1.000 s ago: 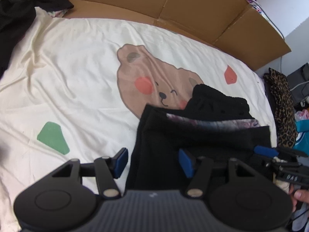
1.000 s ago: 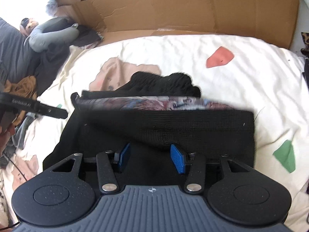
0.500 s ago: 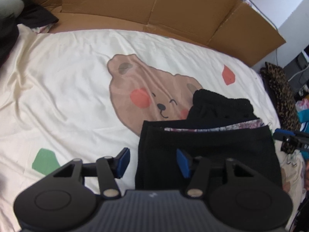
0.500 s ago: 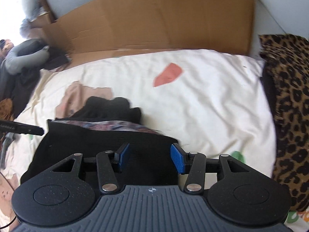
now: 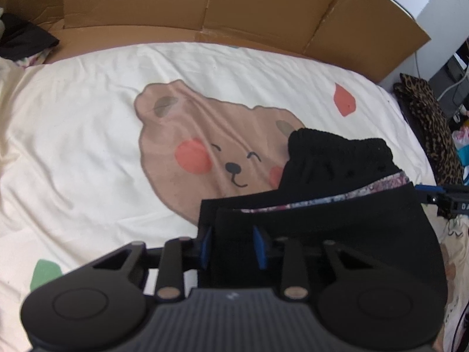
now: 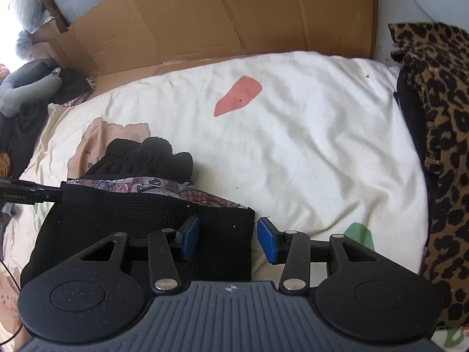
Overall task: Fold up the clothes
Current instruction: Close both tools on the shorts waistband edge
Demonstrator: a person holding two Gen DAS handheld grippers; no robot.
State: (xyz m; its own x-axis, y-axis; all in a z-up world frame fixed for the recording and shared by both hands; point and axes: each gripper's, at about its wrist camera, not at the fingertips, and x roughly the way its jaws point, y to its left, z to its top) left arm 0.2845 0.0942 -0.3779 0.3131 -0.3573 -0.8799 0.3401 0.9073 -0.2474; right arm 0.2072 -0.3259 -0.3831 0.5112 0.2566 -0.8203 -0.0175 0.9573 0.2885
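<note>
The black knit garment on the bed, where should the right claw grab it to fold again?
Grip the black knit garment at its near right corner, coming in from the right over the sheet. That corner lies flat and free between the open right claw.

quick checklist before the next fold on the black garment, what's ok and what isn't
1. Left hand-held gripper on the black garment: ok, its blue pads straddle the left corner edge, jaws narrowed.
2. Left grip firm: cannot tell, contact is hidden by cloth.
3. Right hand-held gripper holding the garment: not ok, jaws open, one pad over the right corner, the other off it.
4. Layers aligned: not ok, a patterned lining strip shows at the far edge.
5. Bear sheet ahead free for folding: ok.
</note>
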